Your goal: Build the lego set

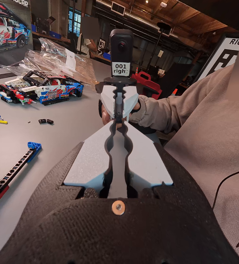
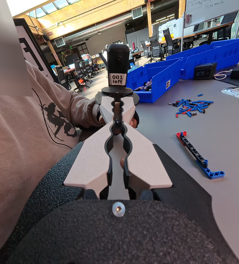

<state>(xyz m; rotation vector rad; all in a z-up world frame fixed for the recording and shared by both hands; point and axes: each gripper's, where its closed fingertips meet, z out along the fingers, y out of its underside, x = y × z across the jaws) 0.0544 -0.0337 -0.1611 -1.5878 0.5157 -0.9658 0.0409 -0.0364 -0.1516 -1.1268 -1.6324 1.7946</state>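
Both grippers, left gripper (image 1: 118, 123) and right gripper (image 2: 117, 123), meet tip to tip, clamped on one small black piece (image 1: 118, 115); race car (image 1: 40, 89) mostly built, black beam assembly (image 1: 14, 170) and loose pins (image 2: 191, 106) remain on the table

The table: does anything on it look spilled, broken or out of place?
Nothing looks damaged. The small pins lie in a loose heap on the grey table, not in the blue bin. The car is unfinished, with bare axles and no wheels. The long beam assembly lies flat, apart from both.
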